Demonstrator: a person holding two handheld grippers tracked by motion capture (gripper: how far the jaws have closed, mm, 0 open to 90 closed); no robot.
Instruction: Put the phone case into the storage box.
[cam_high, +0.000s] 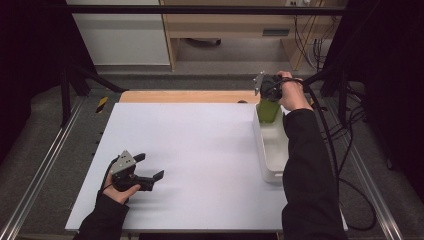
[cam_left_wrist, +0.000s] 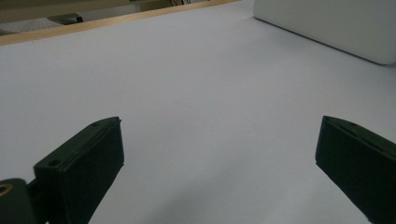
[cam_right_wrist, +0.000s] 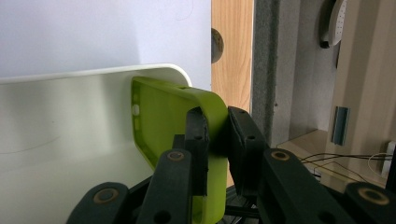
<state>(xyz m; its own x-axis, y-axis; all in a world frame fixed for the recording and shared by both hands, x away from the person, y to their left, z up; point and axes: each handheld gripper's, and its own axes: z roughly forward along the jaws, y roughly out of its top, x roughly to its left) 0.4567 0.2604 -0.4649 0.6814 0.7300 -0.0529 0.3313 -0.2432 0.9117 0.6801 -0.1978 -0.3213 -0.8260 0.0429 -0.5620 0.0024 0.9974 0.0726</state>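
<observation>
A lime-green phone case hangs upright over the far end of a white rectangular bin. My right gripper is shut on the case's edge, one jaw inside its wall and one outside. From above, the same green case shows just below my right gripper at the table's far right. My left gripper rests low over the white table sheet at the near left, jaws wide apart with nothing between them. Its fingers frame bare white surface.
The white bin lies along the right side of the sheet. A wooden table edge runs behind the sheet. Metal frame rails flank the table, and cables trail at the right.
</observation>
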